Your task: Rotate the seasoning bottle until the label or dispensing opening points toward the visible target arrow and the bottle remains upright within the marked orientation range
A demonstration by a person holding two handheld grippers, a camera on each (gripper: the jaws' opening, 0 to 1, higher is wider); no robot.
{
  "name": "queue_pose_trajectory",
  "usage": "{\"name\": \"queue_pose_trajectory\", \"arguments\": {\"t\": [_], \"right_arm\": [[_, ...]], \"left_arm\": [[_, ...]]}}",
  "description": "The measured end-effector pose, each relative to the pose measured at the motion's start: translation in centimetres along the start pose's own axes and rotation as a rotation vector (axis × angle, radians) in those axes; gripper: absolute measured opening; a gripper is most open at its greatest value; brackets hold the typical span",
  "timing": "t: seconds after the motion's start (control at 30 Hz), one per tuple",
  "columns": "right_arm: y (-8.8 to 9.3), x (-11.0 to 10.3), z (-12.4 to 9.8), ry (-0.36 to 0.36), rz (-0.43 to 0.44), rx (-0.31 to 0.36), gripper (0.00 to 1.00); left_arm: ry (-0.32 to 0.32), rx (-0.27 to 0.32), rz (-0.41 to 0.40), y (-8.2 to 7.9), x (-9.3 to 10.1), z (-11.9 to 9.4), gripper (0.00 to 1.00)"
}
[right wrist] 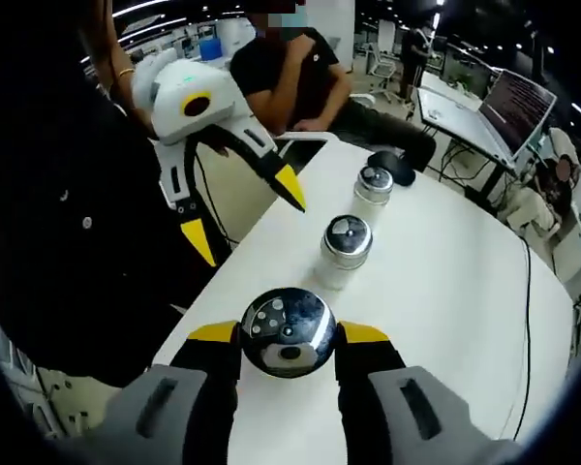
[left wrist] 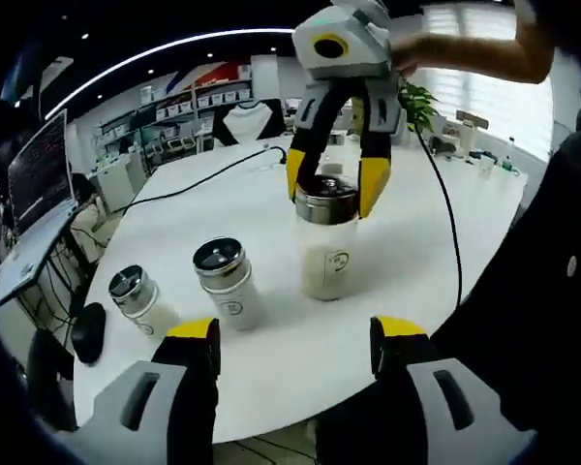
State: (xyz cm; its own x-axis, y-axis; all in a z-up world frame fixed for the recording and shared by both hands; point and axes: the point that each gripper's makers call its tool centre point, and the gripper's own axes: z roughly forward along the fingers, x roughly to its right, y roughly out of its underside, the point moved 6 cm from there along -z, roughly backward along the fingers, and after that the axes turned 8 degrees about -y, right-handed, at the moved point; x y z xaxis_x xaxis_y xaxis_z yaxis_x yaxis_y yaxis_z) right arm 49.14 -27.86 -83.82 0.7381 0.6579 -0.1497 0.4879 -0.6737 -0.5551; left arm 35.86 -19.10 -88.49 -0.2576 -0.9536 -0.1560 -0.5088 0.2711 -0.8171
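Gripping the bottle (right wrist: 289,331) by its cap, the right hand-held gripper (right wrist: 289,339) stands mid-desk (right wrist: 445,291); left hand-held gripper (left wrist: 292,344) spread, idle at six o'clock. Advise twisting slowly, keeping it vertical.

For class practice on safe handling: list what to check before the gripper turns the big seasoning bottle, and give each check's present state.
1. Right gripper closed on the big bottle's metal cap: ok.
2. Big bottle upright on the white table: ok.
3. Left gripper open and apart from the bottles: ok.
4. The two small bottles stand apart from the big one: ok.
5. Target arrow found: cannot tell.
6. Black cable apart from the big bottle: ok.
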Motion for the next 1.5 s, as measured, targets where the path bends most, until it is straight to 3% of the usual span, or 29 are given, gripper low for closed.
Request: {"name": "queue_pose_trajectory", "arguments": {"t": [0.17, 0.27, 0.63, 1.0, 1.33, 1.5], "right_arm": [[0.0, 0.1, 0.0, -0.036, -0.035, -0.017, 0.36], [0.0, 0.2, 0.0, -0.047, -0.048, -0.017, 0.36], [0.3, 0.0, 0.2, -0.022, -0.050, 0.004, 0.37], [0.0, -0.2, 0.6, -0.027, -0.072, 0.003, 0.37], [0.6, -0.2, -1.5, 0.091, 0.032, 0.122, 0.46], [2.0, -0.2, -3.6, 0.183, 0.132, 0.179, 0.49]], "left_arm": [[0.005, 0.029, -0.104, -0.5, -0.2, 0.3, 0.67], [0.004, 0.000, -0.101, -0.3, -0.8, 0.7, 0.67], [-0.021, 0.072, -0.129, -3.7, -2.9, 1.0, 0.67], [-0.017, 0.093, -0.154, -5.4, -2.8, 1.4, 0.67], [-0.006, 0.102, -0.119, -6.8, -3.4, 1.6, 0.69], [0.007, 0.105, -0.137, -7.5, -3.1, 1.7, 0.71]]}}
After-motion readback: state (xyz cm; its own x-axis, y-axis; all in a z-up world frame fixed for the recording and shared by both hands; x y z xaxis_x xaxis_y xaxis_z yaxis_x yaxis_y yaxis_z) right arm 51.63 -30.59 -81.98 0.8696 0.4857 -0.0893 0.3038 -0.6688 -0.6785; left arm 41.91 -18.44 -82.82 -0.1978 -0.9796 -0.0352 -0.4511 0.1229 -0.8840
